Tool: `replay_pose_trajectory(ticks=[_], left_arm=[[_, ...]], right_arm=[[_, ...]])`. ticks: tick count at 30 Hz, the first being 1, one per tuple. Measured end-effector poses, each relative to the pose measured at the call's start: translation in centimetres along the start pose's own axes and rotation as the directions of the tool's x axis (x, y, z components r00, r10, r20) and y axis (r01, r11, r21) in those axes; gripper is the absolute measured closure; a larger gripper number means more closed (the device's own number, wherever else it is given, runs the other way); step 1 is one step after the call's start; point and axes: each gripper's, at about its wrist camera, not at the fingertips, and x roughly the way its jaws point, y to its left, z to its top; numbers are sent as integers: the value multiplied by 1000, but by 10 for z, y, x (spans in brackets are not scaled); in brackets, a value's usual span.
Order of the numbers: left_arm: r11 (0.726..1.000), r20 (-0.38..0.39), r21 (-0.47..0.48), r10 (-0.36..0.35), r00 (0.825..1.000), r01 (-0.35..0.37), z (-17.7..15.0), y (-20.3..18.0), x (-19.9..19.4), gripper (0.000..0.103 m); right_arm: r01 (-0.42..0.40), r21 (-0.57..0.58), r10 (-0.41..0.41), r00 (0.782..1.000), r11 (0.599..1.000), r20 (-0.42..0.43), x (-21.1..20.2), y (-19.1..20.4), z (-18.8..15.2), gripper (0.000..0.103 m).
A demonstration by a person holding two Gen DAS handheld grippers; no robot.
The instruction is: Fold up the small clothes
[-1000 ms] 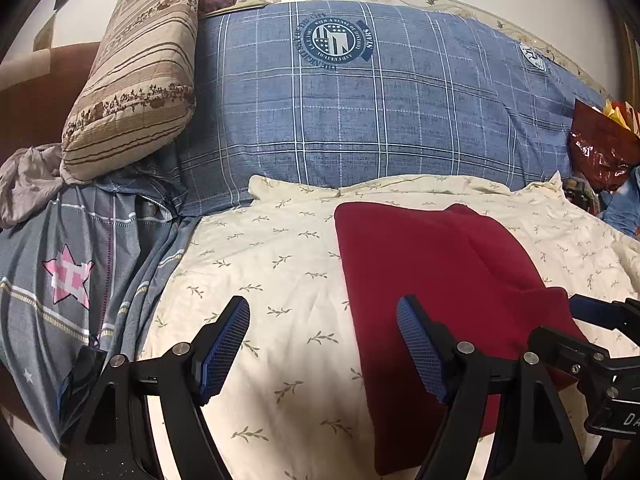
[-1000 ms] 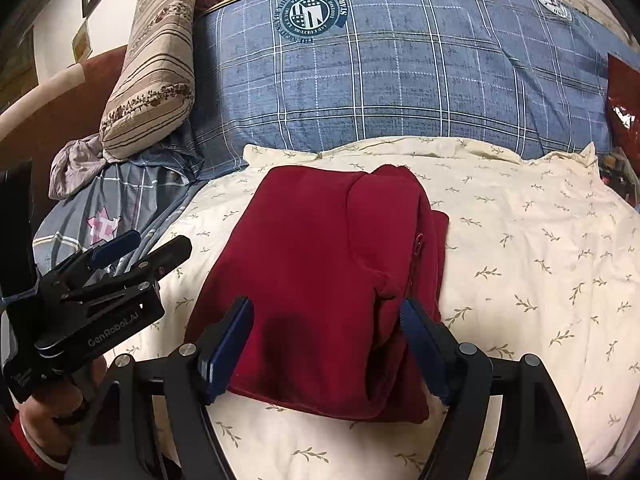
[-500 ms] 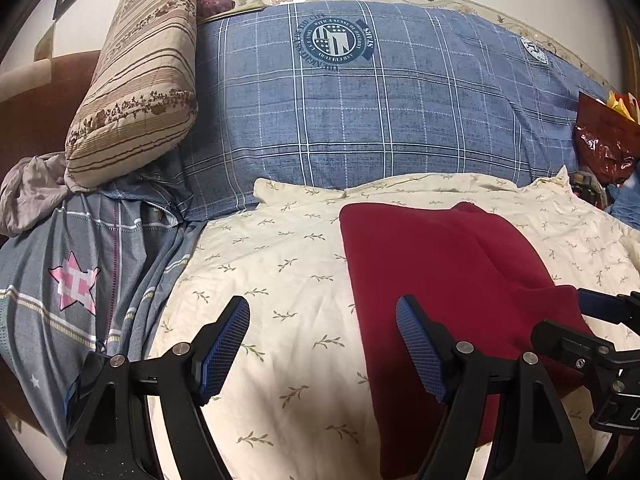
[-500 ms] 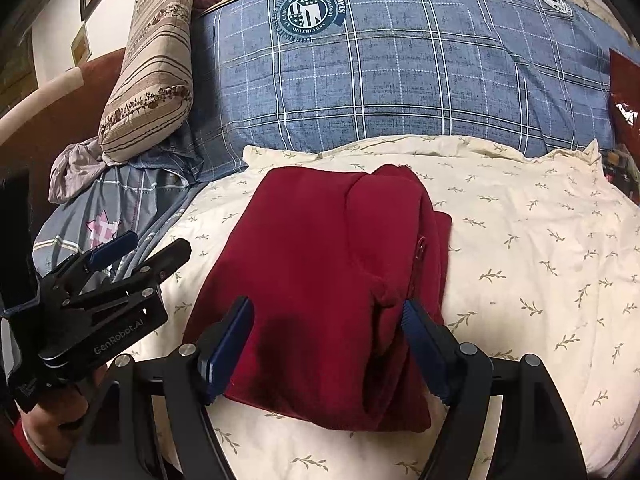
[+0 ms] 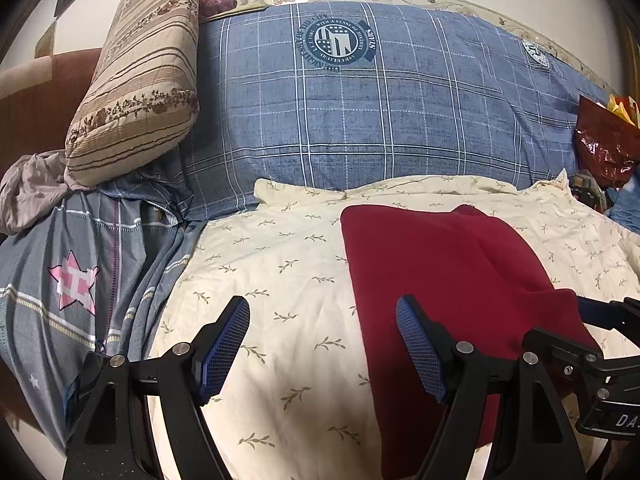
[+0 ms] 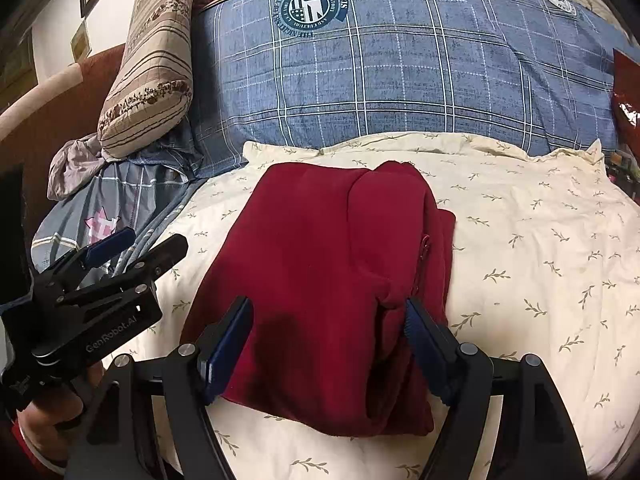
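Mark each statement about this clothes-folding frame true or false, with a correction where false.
1. The dark red fleece garment lies folded on the cream leaf-print quilt. True.
2. The right gripper is clamped shut on the garment. False: its jaws stand wide open, one on each side of the garment's near end, gripping nothing.
3. The left gripper holds a sock. False: it is open and empty, over the quilt and the garment's left edge.
4. A blue plaid pillow with a round crest lies behind the quilt. True.
5. The beige striped bolster pillow lies on top of the garment. False: it leans at the far left, apart from it.
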Motion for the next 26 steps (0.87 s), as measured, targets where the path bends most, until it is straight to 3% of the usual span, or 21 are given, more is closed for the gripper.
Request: replay_pose_trajectory(ticks=[26], left_arm=[[1000,-16,-19,-22,1000,21,0,0,7,27]], right_arm=[[-12,-11,12,1000,1000,-11,7,1,5,21]])
